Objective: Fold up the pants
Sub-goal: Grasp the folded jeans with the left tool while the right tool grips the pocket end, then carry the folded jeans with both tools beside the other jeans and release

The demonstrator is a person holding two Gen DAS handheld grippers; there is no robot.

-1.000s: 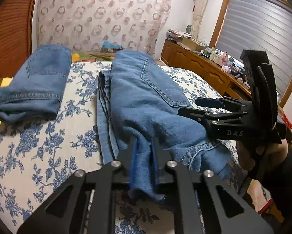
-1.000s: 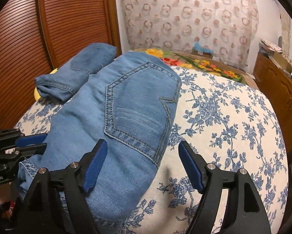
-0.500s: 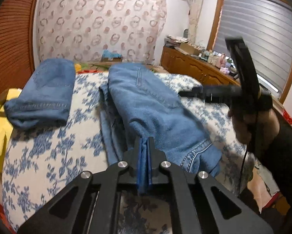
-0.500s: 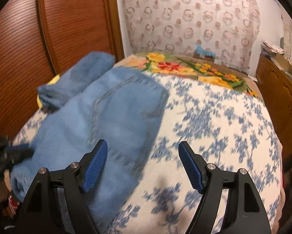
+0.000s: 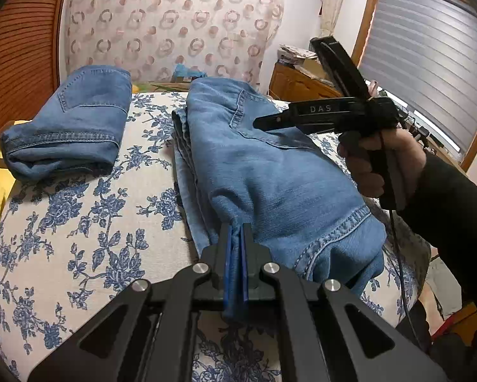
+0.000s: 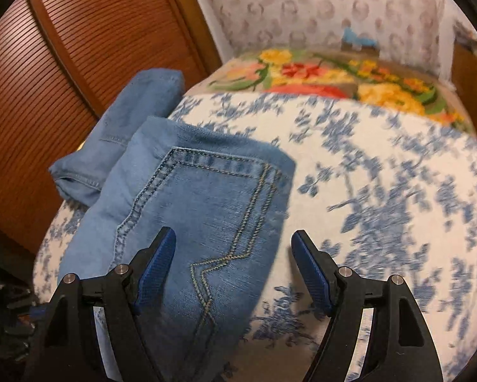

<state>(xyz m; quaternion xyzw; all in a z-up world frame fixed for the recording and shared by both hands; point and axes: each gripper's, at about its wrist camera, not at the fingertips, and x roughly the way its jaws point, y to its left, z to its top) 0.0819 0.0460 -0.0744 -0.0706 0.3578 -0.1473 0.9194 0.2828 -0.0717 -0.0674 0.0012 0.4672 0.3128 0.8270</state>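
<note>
Light blue jeans point(image 5: 270, 172) lie partly folded on the flowered bed, back pocket up. My left gripper point(image 5: 235, 238) is shut on a pinch of the jeans' near edge by the waistband. My right gripper point(image 6: 232, 254) is open and empty, hovering over the back pocket of the jeans point(image 6: 206, 207). In the left wrist view the right gripper point(image 5: 270, 122) is seen from the side, held in a hand above the jeans.
A second, folded pair of jeans point(image 5: 75, 127) lies at the bed's far left, also in the right wrist view point(image 6: 123, 133). Floral bedsheet point(image 5: 79, 222) covers the bed. A wooden slatted door point(image 6: 63, 79) stands left; a dresser point(image 5: 302, 86) and window blind right.
My right gripper has lifted and moved forward over the jeans' pocket, staying open. My left gripper stays shut on the jeans' edge, pulled back slightly.
</note>
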